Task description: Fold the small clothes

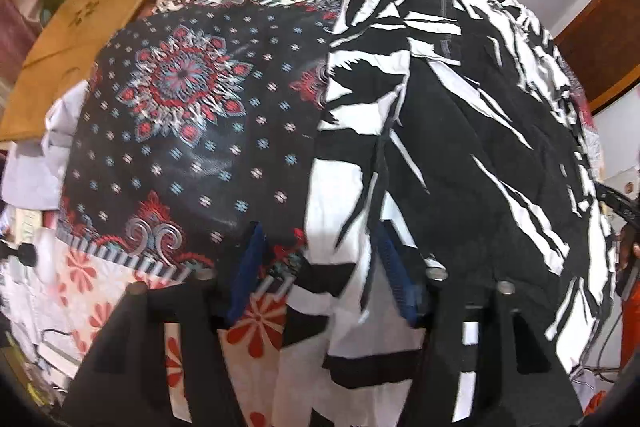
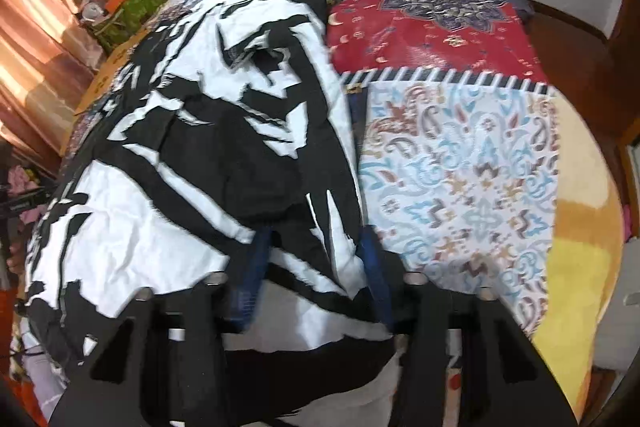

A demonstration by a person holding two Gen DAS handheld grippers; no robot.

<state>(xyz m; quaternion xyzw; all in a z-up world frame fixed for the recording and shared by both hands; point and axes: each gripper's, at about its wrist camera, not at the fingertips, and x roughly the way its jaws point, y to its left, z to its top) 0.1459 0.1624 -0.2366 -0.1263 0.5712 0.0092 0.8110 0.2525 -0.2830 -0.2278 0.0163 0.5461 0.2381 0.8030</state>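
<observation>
Looking through my left wrist view, the black-and-white garment [image 1: 440, 131] lies spread on the patchwork tablecloth [image 1: 180, 131], its long axis running from my left gripper [image 1: 320, 275] away toward the far table edge. A near edge of it sits between the blue pads [image 1: 248, 267]; whether they pinch it I cannot tell. In my right wrist view, the garment [image 2: 180, 167] again stretches lengthwise away from me, and my right gripper [image 2: 316, 263] straddles its near hem, grip unclear. No clear fold shows; I judge folding barely begun.
</observation>
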